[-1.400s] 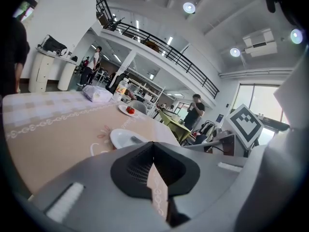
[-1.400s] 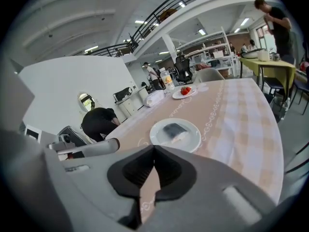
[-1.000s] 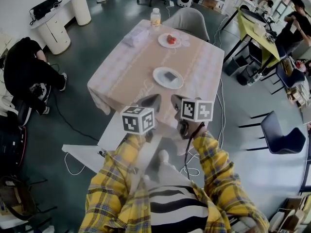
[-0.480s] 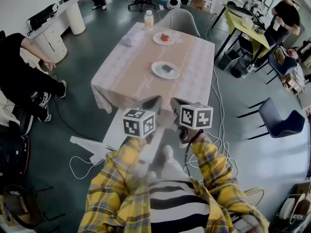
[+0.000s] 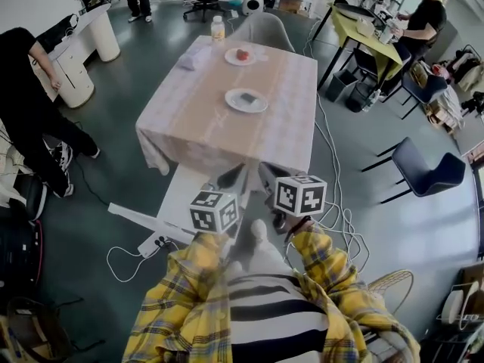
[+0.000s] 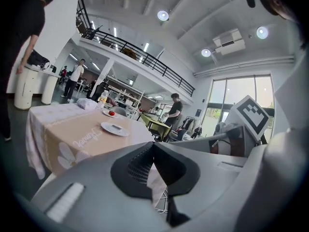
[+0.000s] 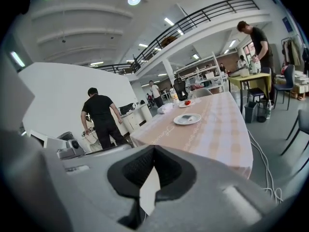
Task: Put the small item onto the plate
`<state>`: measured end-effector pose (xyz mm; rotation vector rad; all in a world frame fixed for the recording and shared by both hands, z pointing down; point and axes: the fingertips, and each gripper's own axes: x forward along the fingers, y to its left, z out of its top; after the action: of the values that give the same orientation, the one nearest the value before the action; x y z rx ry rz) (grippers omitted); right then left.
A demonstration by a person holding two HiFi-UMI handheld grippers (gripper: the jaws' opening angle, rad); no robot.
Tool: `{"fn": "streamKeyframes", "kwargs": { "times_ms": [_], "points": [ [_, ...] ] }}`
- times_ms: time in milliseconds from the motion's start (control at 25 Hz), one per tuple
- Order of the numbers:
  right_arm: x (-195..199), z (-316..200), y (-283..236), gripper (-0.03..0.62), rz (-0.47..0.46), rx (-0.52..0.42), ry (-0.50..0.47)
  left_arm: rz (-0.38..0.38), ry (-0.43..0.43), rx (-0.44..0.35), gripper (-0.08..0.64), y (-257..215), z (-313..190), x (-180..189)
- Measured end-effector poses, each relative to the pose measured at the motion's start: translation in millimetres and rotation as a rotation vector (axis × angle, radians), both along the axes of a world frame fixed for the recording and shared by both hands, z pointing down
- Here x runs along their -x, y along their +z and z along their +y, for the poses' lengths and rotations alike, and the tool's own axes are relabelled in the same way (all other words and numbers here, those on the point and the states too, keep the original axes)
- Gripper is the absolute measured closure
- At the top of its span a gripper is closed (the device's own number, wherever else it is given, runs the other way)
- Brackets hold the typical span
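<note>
Short of the table: we hold the left gripper [image 5: 231, 178] and the right gripper [image 5: 272, 177] side by side, each with its jaws pressed together on nothing, both pointing toward the cloth-covered table [image 5: 197, 127]. The dark small item [image 5: 248, 97] lies on the near plate [image 5: 231, 103], well apart from both grippers and beyond the table's near edge. A red item [image 5: 243, 54] sits on a second plate [image 5: 229, 57] nearer the far edge. A bottle [image 5: 218, 29] stands at the far left corner and a pale bundle [image 5: 189, 63] lies near it. Bare cloth lies open all around the near plate. Below the grippers is a low white surface [image 5: 180, 193]; a power strip [image 5: 157, 242] and cables [image 5: 336, 221] lie on the floor to either side. A grey chair [image 5: 265, 30] stands at the table's far edge, a dark chair [image 5: 423, 176] well off to the right. A person in black [image 5: 26, 97] bends near a white cabinet [image 5: 76, 82] on the left; another person [image 5: 423, 10] stands by a yellow-green table [image 5: 363, 29]
</note>
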<state>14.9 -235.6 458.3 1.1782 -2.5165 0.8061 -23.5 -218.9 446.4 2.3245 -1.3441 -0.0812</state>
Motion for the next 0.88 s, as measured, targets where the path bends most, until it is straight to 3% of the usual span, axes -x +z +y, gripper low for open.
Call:
{"fn": "streamKeyframes", "kwargs": {
  "times_ms": [320,600,880],
  "points": [
    [-12,34,6,0.591,-0.018,0.015,0.012,-0.002,0.005,-0.035,0.569,-6,26,-8],
    [-27,54,9,0.591,-0.038,0.018,0.042,-0.029,-0.027,-0.129,0.568,-19,38,-8],
    [-35,61,9,0.591,-0.045,0.012,0.064,-0.010,-0.012,-0.142,0.566,-19,38,-13]
  ]
}}
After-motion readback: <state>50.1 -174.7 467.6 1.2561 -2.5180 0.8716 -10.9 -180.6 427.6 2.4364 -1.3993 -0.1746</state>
